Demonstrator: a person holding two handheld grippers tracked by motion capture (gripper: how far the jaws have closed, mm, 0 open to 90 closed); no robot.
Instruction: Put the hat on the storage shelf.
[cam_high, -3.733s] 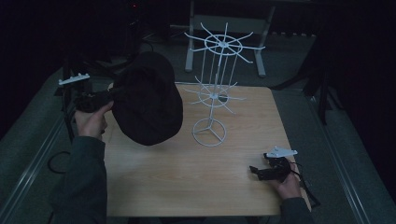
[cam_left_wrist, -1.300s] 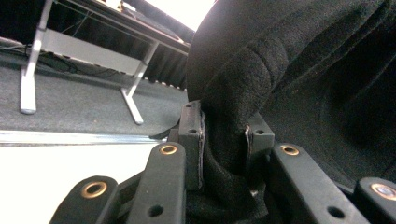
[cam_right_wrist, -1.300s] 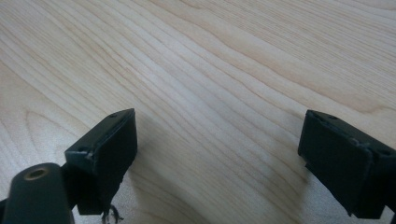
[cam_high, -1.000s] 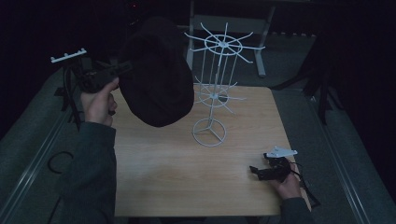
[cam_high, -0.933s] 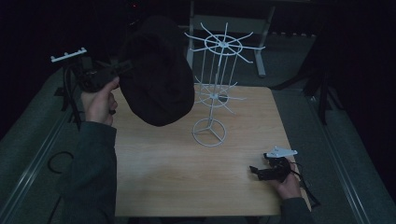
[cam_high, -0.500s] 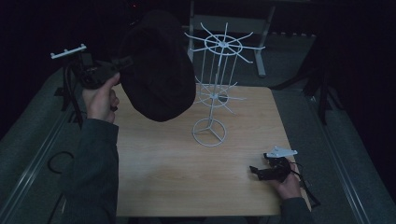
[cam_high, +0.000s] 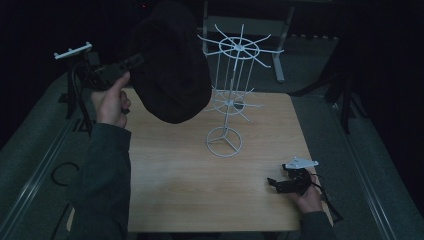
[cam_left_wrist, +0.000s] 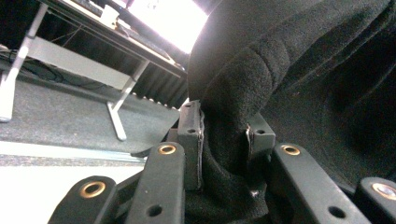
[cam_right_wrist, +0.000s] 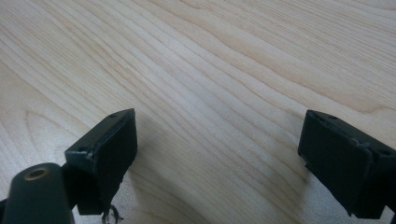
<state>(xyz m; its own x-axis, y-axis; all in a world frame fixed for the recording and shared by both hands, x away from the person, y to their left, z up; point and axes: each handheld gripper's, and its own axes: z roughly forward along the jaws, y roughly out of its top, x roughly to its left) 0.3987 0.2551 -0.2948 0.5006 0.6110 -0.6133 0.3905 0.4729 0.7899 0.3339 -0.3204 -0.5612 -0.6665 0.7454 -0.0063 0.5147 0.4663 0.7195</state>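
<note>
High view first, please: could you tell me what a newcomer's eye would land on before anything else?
A big black fleece hat hangs in the air over the table's far left corner, its edge pinched in the left gripper. Just right of it a white wire rack with radiating hooks stands on the wooden table. The right gripper rests open near the table's near right corner.

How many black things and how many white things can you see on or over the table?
Black: 3, the black hat, the left tongs and the right tongs.
White: 1, the white wire rack.
Total: 4.
</note>
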